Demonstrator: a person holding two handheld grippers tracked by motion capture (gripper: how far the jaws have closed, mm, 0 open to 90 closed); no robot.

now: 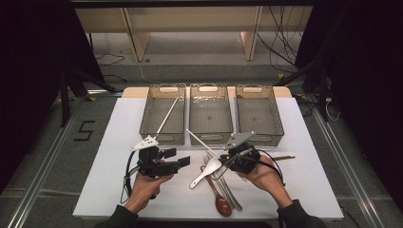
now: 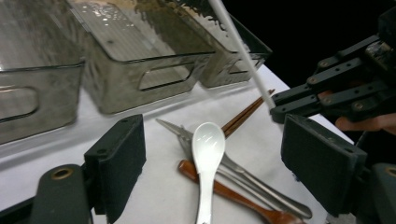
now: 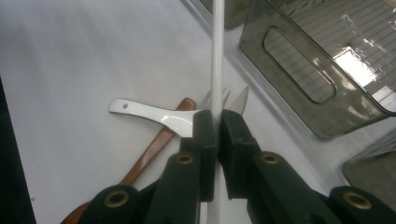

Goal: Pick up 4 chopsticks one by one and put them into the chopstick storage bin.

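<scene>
Chopstick [image 3: 217,70] between right gripper's [image 3: 217,122] fingers

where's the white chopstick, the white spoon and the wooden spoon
white chopstick [image 3: 217,60], right gripper view, on its shaft above the jaws
white spoon [image 2: 208,140], left gripper view, on its bowl
wooden spoon [image 1: 223,205], high view, on its bowl
</scene>
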